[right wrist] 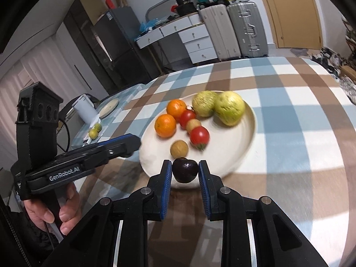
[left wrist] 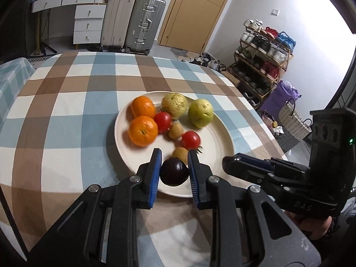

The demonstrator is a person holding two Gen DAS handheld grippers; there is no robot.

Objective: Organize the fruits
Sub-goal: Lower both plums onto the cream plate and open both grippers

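Left gripper [left wrist: 174, 158]: jaws narrow, pads clamped on dark purple fruit [left wrist: 174, 171], over near rim of plate [left wrist: 121, 120].

Right gripper [right wrist: 184, 163]: jaws narrow, gripping second dark purple fruit [right wrist: 185, 170] at plate's near edge.

Plate on checked tablecloth [left wrist: 66, 102] holds:
- two oranges [left wrist: 143, 106] at left
- two tomatoes [left wrist: 191, 139] at centre
- two green-yellow fruits [left wrist: 201, 112] at far right
- two small brown fruits [left wrist: 175, 130] at centre
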